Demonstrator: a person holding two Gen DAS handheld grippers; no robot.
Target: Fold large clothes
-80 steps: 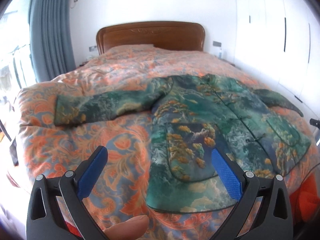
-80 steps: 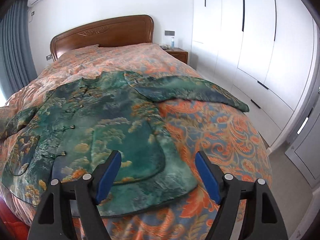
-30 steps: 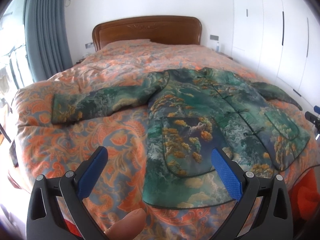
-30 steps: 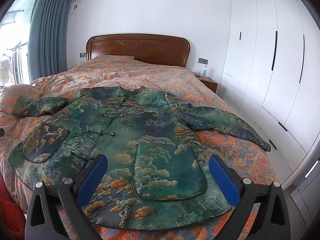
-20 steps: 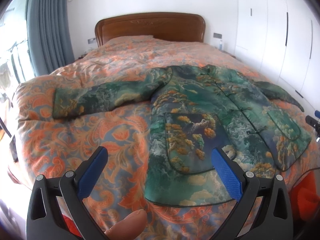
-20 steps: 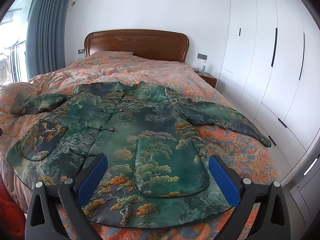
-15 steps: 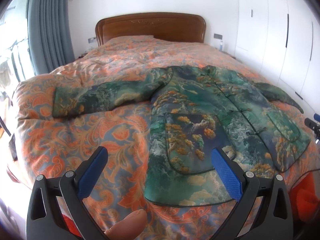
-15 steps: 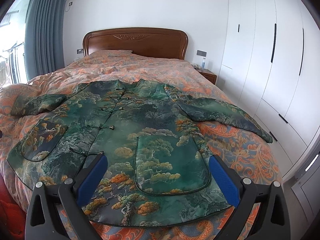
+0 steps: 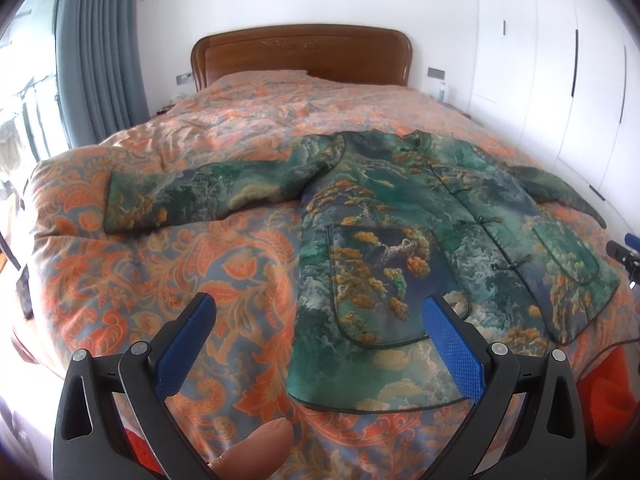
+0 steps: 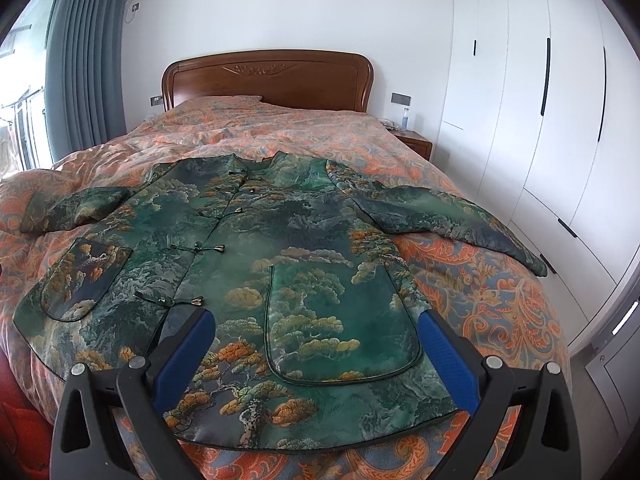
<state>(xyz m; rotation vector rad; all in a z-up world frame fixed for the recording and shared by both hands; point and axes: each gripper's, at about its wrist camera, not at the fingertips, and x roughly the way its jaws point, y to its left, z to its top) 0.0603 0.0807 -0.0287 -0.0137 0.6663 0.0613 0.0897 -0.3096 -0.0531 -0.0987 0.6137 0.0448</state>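
A green brocade jacket [image 9: 400, 216] with knot buttons and two patch pockets lies flat, front up, on the bed, sleeves spread out to both sides. It fills the middle of the right wrist view [image 10: 256, 264]. My left gripper [image 9: 318, 320] is open and empty, above the hem's left corner. My right gripper [image 10: 316, 334] is open and empty, above the hem by the right pocket [image 10: 340, 320]. The left sleeve [image 9: 200, 196] reaches left; the right sleeve [image 10: 444, 216] reaches toward the wardrobe side.
The bed has an orange patterned quilt [image 9: 160, 280] and a wooden headboard [image 10: 268, 80]. White wardrobes [image 10: 540, 100] line the right wall, a nightstand [image 10: 416, 144] stands beside the bed, grey curtains [image 9: 100, 60] hang at left. Something red [image 9: 608, 392] sits at the bed's foot.
Both grippers stayed open. The right wrist view swung left from the bed's right side to face the jacket's hem squarely. The left view shifted only slightly.
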